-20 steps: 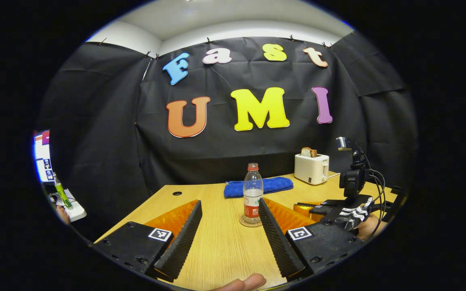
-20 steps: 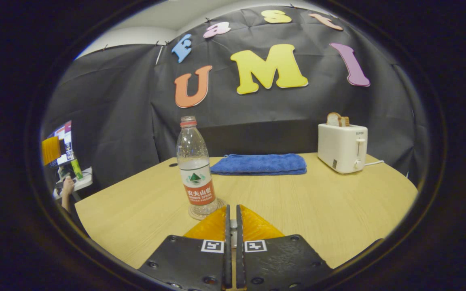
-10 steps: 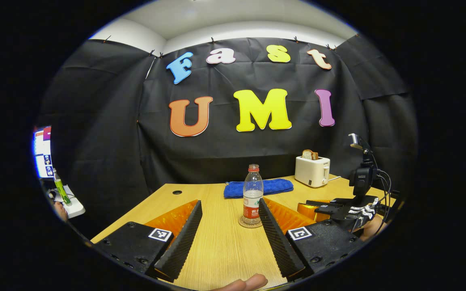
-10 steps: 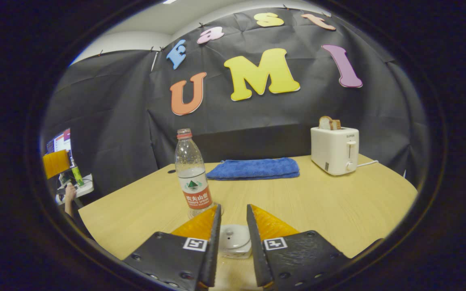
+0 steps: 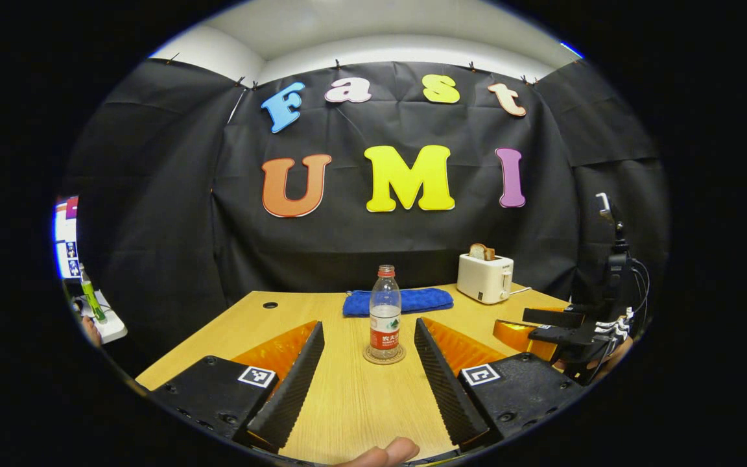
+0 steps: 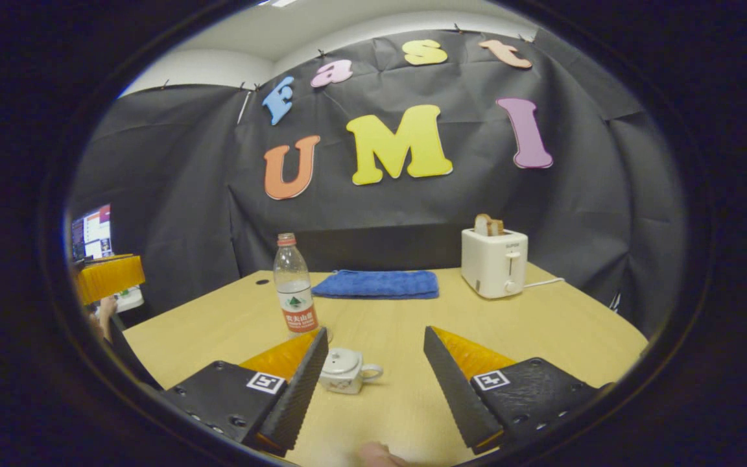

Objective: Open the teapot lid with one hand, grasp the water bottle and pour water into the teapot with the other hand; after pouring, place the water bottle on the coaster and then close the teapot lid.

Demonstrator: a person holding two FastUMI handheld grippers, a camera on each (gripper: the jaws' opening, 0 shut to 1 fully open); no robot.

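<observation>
Left gripper (image 5: 368, 383): wide open, empty.
Right gripper (image 6: 373, 389): wide open, empty.
Bottle (image 5: 384, 311): upright on coaster (image 5: 384, 356).
Teapot (image 6: 344, 370): lid on, near bottle.

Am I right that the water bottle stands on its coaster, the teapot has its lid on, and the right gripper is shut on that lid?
Not quite: in the right gripper view the right gripper is open, its fingers apart and clear of the lid. The water bottle does stand on its coaster, and the teapot is lidded.

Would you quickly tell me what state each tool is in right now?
Left tool: open, holding nothing; the water bottle stands beyond it.
Right tool: open, holding nothing; the teapot sits between its fingers, untouched.
</observation>
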